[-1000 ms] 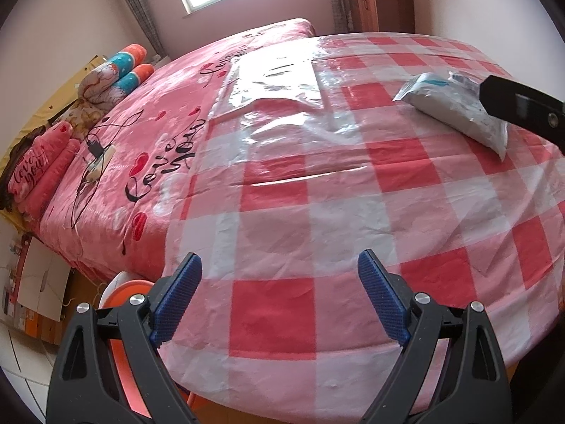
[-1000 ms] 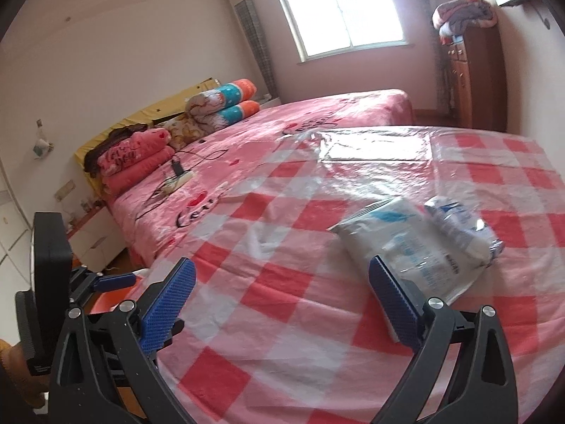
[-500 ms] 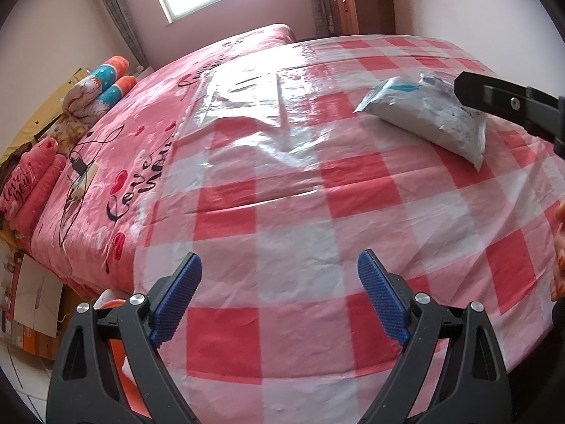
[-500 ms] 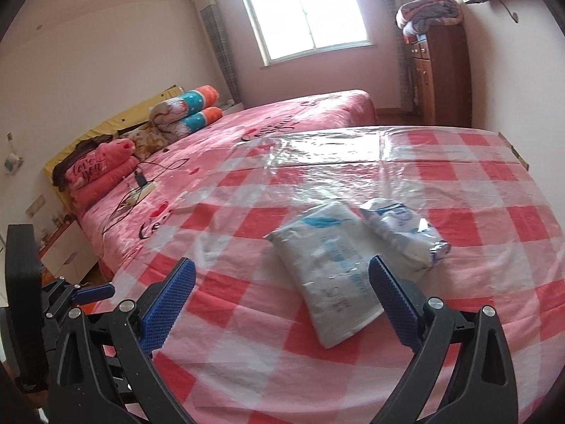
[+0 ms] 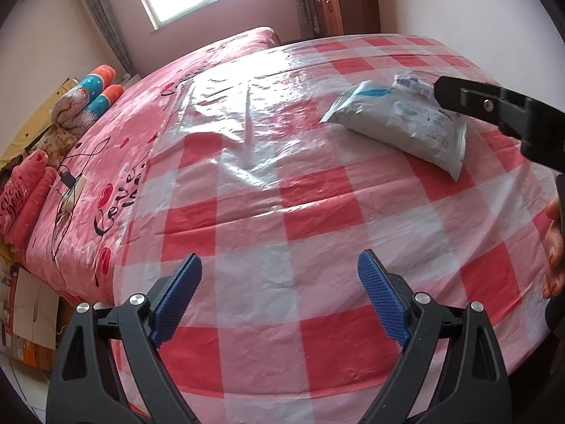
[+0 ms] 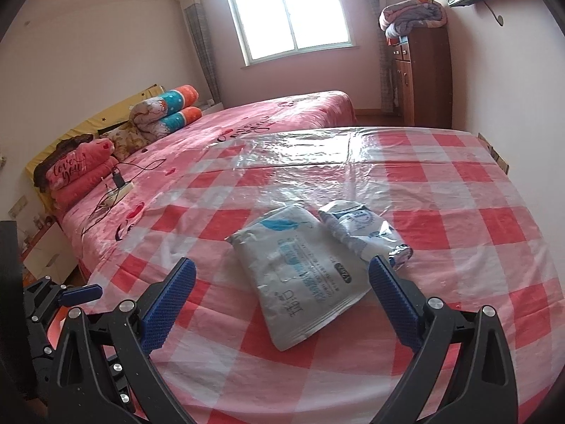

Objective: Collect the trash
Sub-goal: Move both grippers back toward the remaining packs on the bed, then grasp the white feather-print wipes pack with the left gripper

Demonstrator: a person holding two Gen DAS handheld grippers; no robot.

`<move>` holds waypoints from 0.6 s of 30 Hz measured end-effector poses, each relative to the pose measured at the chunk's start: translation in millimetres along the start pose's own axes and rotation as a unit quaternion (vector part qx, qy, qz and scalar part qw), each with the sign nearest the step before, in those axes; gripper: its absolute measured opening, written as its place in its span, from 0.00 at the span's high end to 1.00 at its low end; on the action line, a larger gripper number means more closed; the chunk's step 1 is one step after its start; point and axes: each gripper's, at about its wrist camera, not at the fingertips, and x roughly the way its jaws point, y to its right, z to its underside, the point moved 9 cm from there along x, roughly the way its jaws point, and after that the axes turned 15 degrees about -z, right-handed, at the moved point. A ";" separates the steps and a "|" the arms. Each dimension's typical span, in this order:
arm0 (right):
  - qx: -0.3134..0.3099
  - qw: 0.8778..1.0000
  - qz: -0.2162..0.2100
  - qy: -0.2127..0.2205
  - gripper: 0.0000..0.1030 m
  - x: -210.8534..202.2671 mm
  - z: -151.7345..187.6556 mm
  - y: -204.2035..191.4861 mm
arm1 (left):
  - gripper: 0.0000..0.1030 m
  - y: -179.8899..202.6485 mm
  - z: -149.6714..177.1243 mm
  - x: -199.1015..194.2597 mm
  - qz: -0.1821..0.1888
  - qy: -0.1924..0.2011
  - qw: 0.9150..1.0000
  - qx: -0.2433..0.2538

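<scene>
Your red-checked plastic cloth [image 6: 459, 190] covers the bed's near end; the window [image 6: 289, 10] is opposite. 2 white packets [image 6: 303, 272] lie side by side mid-cloth. Your right gripper [image 6: 280, 298] hovers spread before them, your left gripper [image 5: 280, 298] spread, empty, near the edge.

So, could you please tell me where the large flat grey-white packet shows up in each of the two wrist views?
Left wrist view: the grey-white packet lies upper right on the checked plastic cloth, partly behind the dark arm of the right tongs.
Right wrist view: the packet lies at centre, just ahead of the open right tongs.
Shared landmark: the smaller crumpled wrapper right beside the packet.
</scene>
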 end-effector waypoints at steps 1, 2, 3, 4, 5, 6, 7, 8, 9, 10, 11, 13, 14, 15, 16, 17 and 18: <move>0.001 1.000 0.001 0.000 0.06 -0.3 0.1 1.3 | 0.12 1.8 -1.3 -0.5 0.001 0.001 1.000 0.001; 0.001 1.000 0.003 0.000 0.06 -0.5 0.0 2.9 | 0.12 3.9 -2.3 -1.1 0.002 0.002 1.000 0.003; 0.002 1.000 0.005 0.000 0.06 -0.8 -0.2 5.1 | 0.12 5.5 -3.0 -1.3 0.003 0.003 1.000 0.003; 0.003 1.000 0.006 -0.001 0.06 -1.0 -0.2 7.1 | 0.12 7.2 -4.0 -1.5 0.005 0.003 1.000 0.004; 0.005 1.000 0.008 -0.002 0.06 -1.1 -0.2 9.6 | 0.12 9.1 -5.1 -1.6 0.006 0.003 1.000 0.004; 0.007 1.000 0.009 -0.002 0.06 -1.2 0.1 11.5 | 0.12 10.5 -5.8 -1.7 0.008 0.003 1.000 0.004; 0.010 1.000 0.010 -0.002 0.06 -1.2 0.2 14.6 | 0.12 12.6 -7.0 -1.7 0.011 0.002 1.000 0.004; 0.014 1.000 0.011 -0.003 0.06 -1.3 0.0 18.4 | 0.12 14.8 -8.4 -1.9 0.014 0.002 1.000 0.004; 0.017 1.000 0.012 -0.003 0.06 -1.5 0.0 21.8 | 0.12 16.3 -9.5 -2.3 0.017 0.002 1.000 0.003; 0.023 1.000 0.015 -0.002 0.06 -2.7 -0.1 27.4 | 0.12 18.2 -11.3 -3.0 0.020 0.003 1.000 0.002; 0.033 0.999 0.016 -0.001 0.06 -3.7 -0.7 34.5 | 0.12 20.4 -13.4 -3.8 0.025 0.004 1.000 0.001; 0.050 0.999 0.018 0.000 0.06 -6.3 -1.1 46.1 | 0.12 25.5 -17.8 -5.5 0.037 0.004 0.999 -0.002; 0.062 0.998 0.018 0.001 0.06 -8.0 -1.4 54.3 | 0.12 27.7 -19.6 -6.1 0.042 0.004 0.999 -0.004; 0.074 0.997 0.018 0.002 0.06 -9.7 -1.7 62.8 | 0.12 30.7 -21.9 -6.8 0.049 0.004 0.999 -0.006; 0.083 0.996 0.018 0.003 0.06 -10.6 -2.2 69.2 | 0.12 32.8 -23.1 -7.2 0.054 0.004 0.999 -0.007; 0.097 0.995 0.017 0.004 0.06 -12.0 -2.6 78.2 | 0.12 36.2 -24.9 -8.0 0.060 0.005 0.998 -0.007; 0.106 0.994 0.016 0.005 0.06 -12.4 -2.8 83.8 | 0.12 39.2 -26.7 -8.1 0.067 0.004 0.998 -0.008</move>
